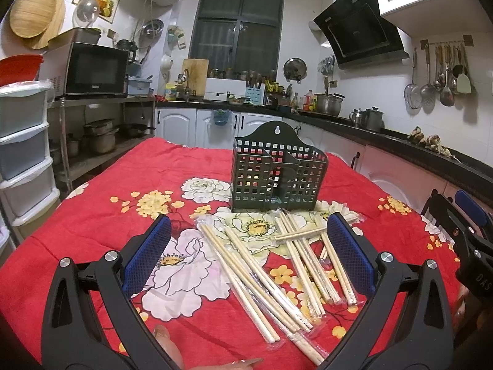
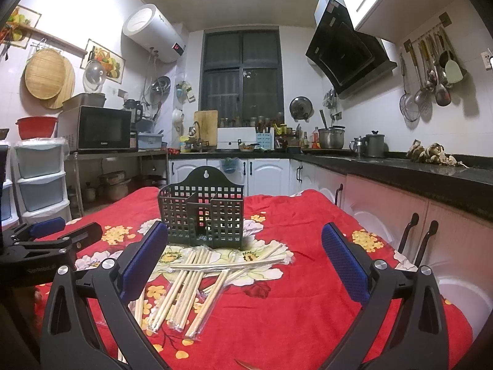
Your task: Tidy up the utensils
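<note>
Chopsticks [image 1: 271,277] lie between left tool [image 1: 249,248] fingers.

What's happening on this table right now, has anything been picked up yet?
Nothing is held yet. A person holds both grippers above the red floral tablecloth, and the left gripper and right gripper are both open and empty. The plastic-wrapped wooden chopsticks lie scattered on the cloth in front of the dark green perforated plastic utensil holder, which stands upright with no chopsticks visible inside it.

A home kitchen at night

A range hood [image 2: 345,52], microwave [image 2: 98,128] at left, hanging ladles [image 2: 431,71] upper right, and pots along the black counter [image 2: 416,169] showed it
</note>
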Demonstrator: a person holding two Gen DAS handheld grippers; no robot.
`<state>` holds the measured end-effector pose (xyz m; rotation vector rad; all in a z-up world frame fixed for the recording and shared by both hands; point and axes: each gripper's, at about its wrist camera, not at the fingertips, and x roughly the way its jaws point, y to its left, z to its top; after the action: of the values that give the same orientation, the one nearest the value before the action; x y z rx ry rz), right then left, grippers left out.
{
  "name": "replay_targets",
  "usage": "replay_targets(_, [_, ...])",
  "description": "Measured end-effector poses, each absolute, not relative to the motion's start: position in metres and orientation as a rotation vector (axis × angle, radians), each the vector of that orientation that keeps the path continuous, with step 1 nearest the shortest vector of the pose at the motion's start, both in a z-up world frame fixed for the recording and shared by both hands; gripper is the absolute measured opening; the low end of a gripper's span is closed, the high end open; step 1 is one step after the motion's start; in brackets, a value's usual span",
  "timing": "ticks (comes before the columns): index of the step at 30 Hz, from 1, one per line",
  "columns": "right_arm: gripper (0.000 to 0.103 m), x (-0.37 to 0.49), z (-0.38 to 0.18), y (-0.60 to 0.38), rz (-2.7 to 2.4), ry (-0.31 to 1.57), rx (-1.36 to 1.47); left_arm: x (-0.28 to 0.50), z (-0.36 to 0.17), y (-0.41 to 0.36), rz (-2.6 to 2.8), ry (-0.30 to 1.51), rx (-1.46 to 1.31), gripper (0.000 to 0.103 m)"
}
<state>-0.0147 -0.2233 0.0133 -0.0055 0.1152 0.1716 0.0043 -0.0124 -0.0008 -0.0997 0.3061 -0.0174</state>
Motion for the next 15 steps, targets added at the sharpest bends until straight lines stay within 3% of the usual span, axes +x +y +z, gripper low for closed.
replay_targets(15, [0.097, 0.002, 0.026, -0.238, 0.128, 0.164, 0.009, 0.025, 0.006, -0.013, -0.028, 0.347, -0.106, 0.093])
